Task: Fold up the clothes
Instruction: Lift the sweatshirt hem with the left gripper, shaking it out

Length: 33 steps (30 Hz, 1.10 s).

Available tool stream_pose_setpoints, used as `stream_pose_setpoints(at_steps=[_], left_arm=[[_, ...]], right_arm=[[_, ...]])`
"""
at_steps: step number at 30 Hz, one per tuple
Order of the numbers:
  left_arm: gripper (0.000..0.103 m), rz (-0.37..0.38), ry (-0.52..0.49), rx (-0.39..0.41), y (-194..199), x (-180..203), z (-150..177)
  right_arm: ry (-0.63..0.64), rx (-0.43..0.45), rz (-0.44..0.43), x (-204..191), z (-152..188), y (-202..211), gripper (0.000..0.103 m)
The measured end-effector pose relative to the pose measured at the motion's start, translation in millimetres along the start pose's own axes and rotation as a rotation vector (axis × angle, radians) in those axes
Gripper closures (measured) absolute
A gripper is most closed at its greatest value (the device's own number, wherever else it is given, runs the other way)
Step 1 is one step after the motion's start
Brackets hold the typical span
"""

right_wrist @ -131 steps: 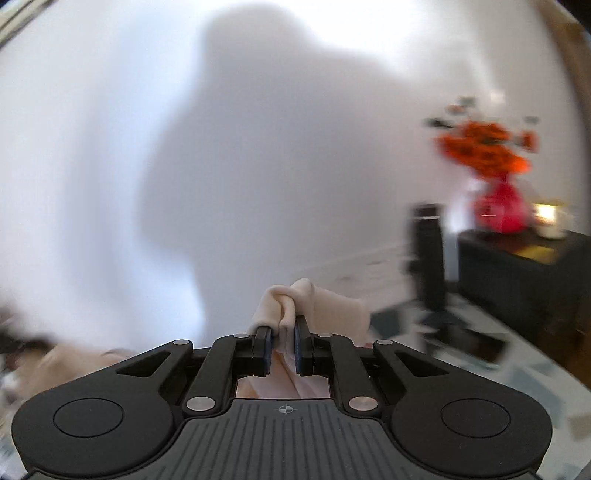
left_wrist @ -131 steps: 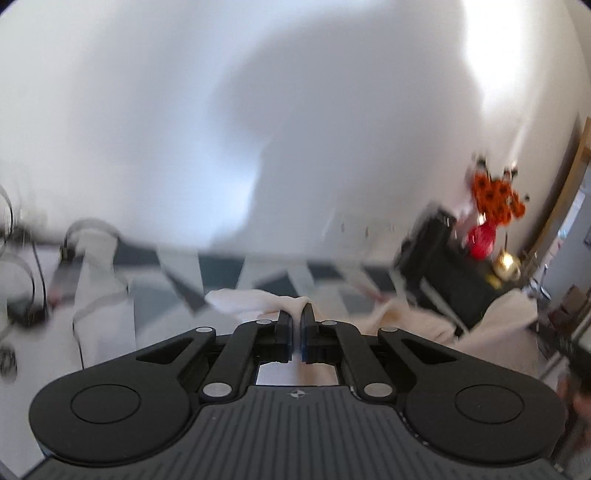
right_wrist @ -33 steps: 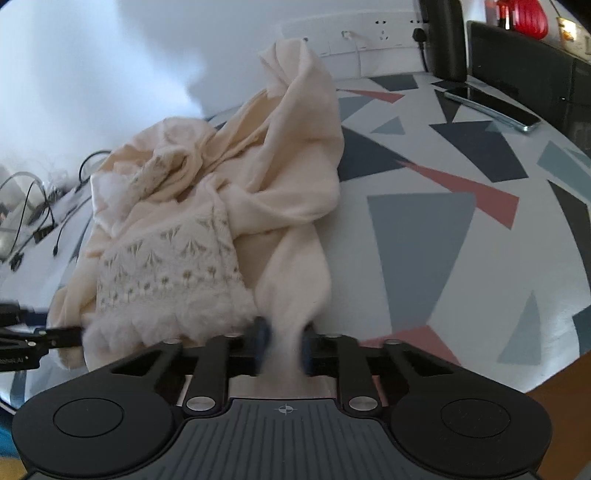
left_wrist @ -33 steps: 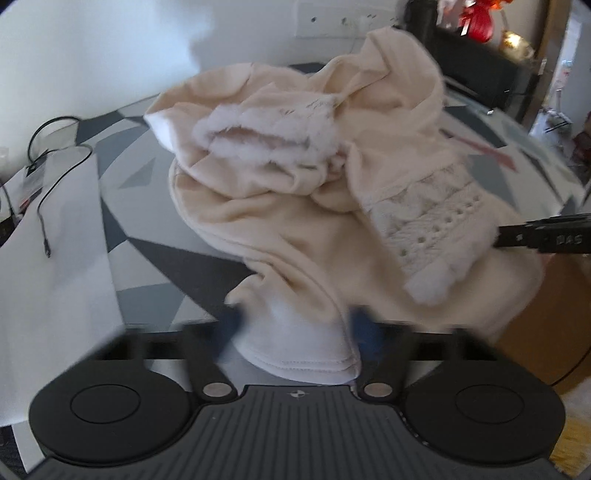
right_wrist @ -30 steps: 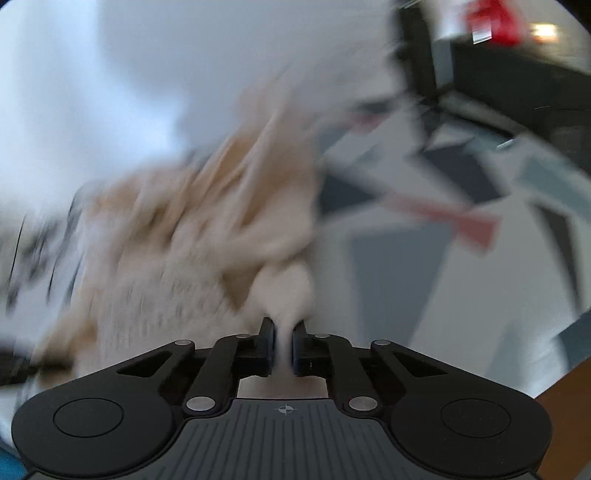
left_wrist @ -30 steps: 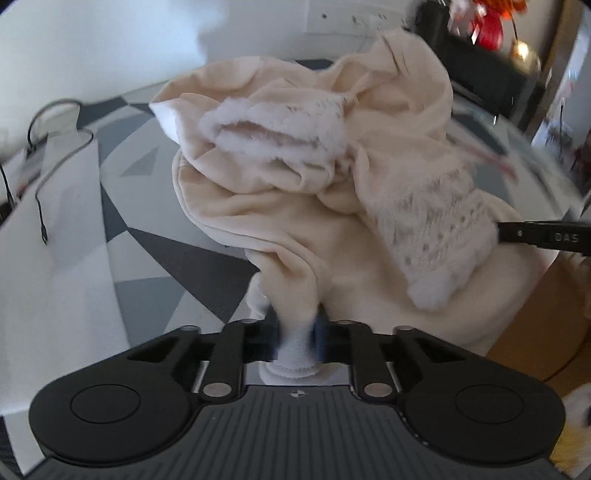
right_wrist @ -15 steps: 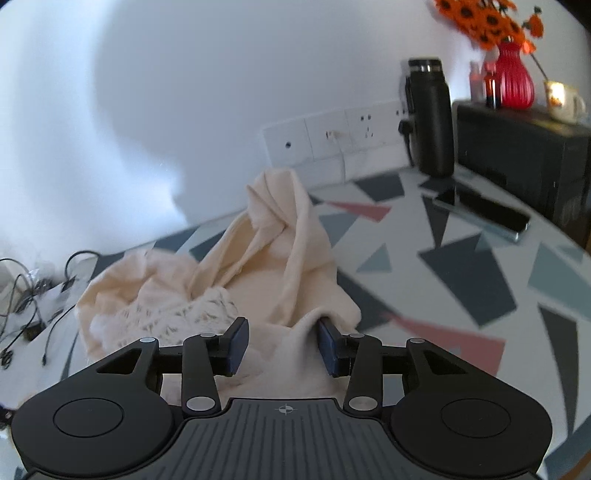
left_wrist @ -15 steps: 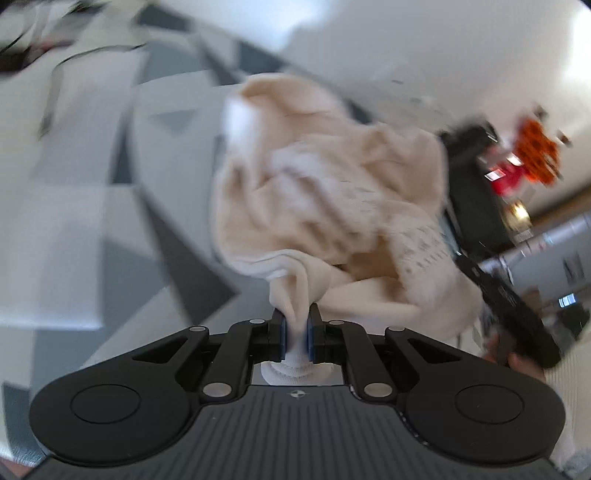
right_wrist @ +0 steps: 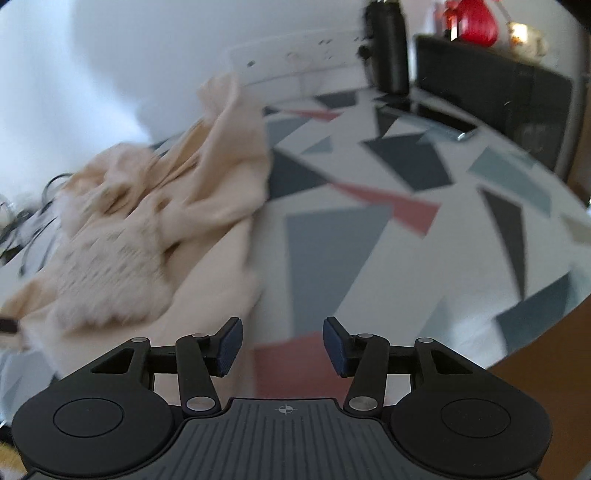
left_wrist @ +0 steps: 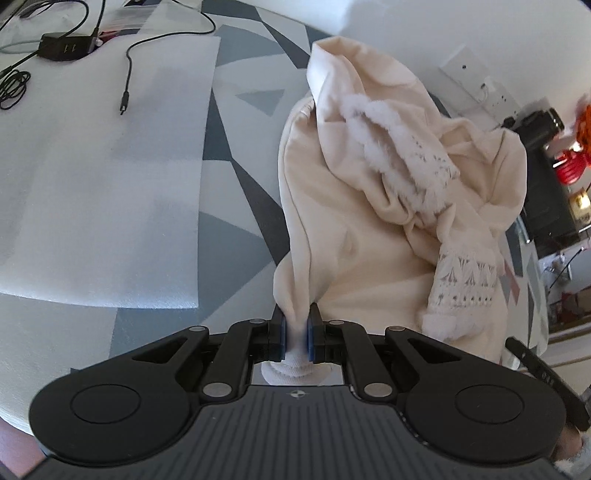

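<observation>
A cream garment (left_wrist: 369,229) with white fluffy trim and knitted lace panels lies crumpled on the patterned table (left_wrist: 243,206). My left gripper (left_wrist: 295,332) is shut on a bunched ribbed edge of the garment at its near side. The right wrist view is blurred and shows the same cream garment (right_wrist: 155,221) heaped on the left. My right gripper (right_wrist: 282,345) stands open with nothing between its fingers, just right of the garment's near edge, over the bare table (right_wrist: 369,258).
A white foam sheet (left_wrist: 99,177) covers the table's left part, with a black charger (left_wrist: 66,48) and cables on it. A dark flask (right_wrist: 386,48), a phone (right_wrist: 443,122), wall sockets (right_wrist: 295,55) and a red vase (right_wrist: 469,18) on a dark cabinet stand at the back.
My right gripper let go of the garment and opened wide, now off to its right. My left gripper stayed shut on the garment's edge and swung its view toward the left side of the table.
</observation>
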State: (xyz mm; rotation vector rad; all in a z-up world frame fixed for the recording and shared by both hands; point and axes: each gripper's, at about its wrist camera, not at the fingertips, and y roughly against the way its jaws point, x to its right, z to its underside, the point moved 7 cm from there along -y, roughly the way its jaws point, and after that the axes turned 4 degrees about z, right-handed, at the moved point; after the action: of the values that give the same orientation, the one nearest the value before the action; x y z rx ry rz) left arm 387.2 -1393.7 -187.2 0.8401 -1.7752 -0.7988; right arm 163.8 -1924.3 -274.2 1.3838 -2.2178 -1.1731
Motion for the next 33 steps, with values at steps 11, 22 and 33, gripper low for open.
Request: stream_pose_setpoints(at_steps=[11, 22, 33], left_arm=[[0.092, 0.053, 0.034, 0.021, 8.6, -0.4, -4.8], [0.092, 0.045, 0.034, 0.048, 12.7, 3.3, -6.0], [0.093, 0.230, -0.006, 0.203, 53.7, 36.9, -31.7]], right_arm=[[0.076, 0.001, -0.010, -24.2, 24.5, 11.2, 0.059], [0.231, -0.050, -0.014, -42.1, 53.9, 15.2, 0.049], [0.254, 0.054, 0.034, -58.7, 37.8, -9.0, 0.050]])
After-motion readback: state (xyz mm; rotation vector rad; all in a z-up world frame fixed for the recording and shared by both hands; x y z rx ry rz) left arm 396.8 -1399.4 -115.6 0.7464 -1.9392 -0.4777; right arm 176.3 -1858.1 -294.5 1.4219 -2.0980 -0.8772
